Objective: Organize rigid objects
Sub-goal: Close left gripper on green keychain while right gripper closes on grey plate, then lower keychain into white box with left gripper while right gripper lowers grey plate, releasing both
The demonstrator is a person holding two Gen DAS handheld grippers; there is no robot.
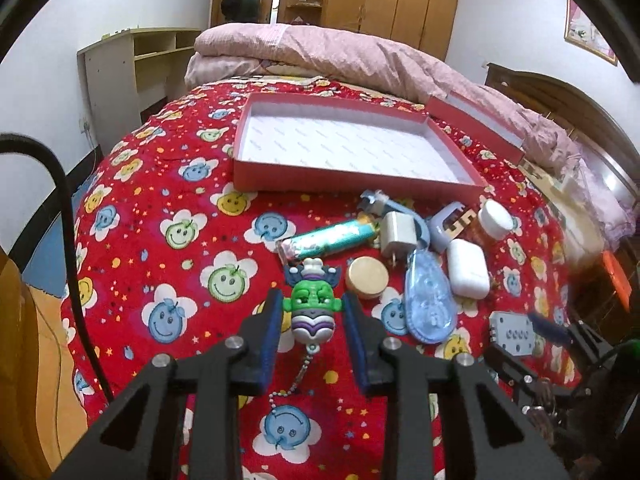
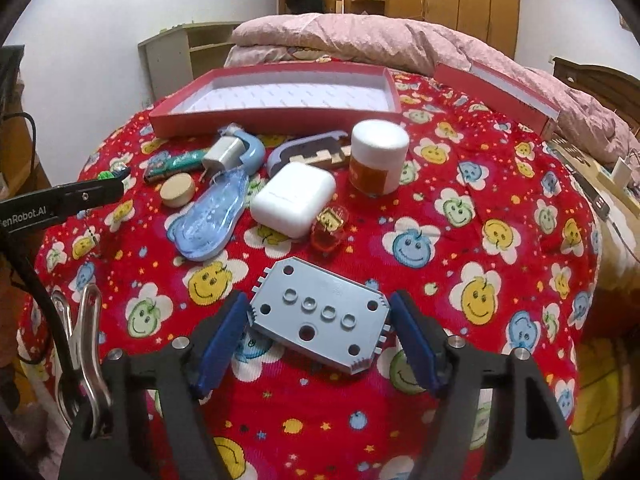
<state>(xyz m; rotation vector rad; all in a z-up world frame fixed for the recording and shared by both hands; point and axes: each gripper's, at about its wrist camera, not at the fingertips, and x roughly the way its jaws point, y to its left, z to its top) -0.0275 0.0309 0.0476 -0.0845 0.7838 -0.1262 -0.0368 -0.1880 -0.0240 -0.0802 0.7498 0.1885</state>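
Left claw [image 1: 312, 312] is clamped on the keychain [image 1: 312, 312], so lift it straight into the box [image 1: 256, 176] by the bed's far edge, while the right claw [image 2: 320, 334] sits half-wide around the grey plate [image 2: 320, 312], not gripping yet.

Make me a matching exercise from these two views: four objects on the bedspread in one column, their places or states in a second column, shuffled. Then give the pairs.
Objects
1. green-faced keychain figure
2. grey plastic plate with holes
3. red box
4. white earbud case

Places or states
A. empty, at the far side of the pile
B. pinched between the left gripper fingers
C. lying beside the white-capped jar
D. between the right gripper fingers, not yet clamped

Pairs: 1-B, 2-D, 3-A, 4-C
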